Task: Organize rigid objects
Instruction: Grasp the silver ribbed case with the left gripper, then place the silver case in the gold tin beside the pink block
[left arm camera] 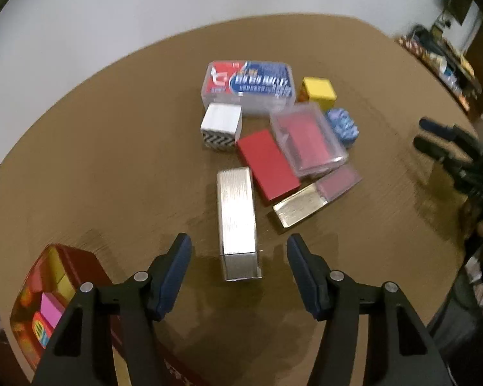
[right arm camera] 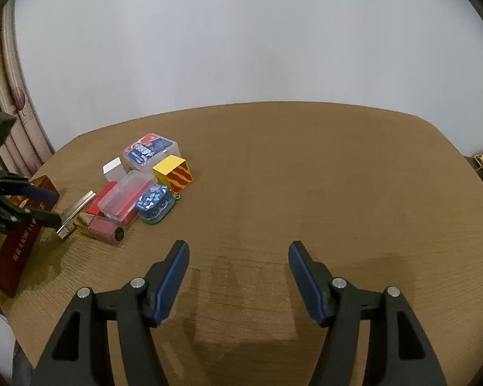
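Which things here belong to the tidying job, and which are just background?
Job:
silver box
red box
gold box
clear case
white cube
yellow cube
blue tin
red tray
left gripper
right gripper

Background:
curtain
wall

Both grippers alike: left gripper [left arm camera: 238,270] & right gripper [right arm camera: 238,276] w/ matte black angular arms, silver round pivot screws, dark blue finger pads [right arm camera: 172,284].

Dim, even indoor light; soft shadows on table [right arm camera: 306,167]; left view motion-blurred; strong fisheye bending, dark corners.
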Action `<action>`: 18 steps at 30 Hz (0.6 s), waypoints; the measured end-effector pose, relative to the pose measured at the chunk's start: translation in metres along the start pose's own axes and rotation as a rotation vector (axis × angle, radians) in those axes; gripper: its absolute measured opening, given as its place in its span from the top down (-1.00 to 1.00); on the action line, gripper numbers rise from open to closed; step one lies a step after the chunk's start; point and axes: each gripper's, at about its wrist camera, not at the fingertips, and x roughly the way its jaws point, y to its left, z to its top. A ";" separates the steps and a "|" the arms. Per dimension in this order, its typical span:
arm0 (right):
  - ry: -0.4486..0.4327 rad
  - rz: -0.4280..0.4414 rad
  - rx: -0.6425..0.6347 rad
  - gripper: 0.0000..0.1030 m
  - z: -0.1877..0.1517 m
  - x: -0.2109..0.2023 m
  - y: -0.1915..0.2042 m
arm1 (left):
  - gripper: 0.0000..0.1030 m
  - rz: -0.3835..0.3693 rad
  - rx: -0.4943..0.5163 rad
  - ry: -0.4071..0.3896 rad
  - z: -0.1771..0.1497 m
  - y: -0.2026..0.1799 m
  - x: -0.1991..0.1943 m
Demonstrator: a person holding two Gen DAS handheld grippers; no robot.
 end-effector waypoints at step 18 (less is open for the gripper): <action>0.047 -0.002 -0.002 -0.28 0.000 0.007 0.002 | 0.50 -0.052 -0.073 0.051 0.009 0.014 0.027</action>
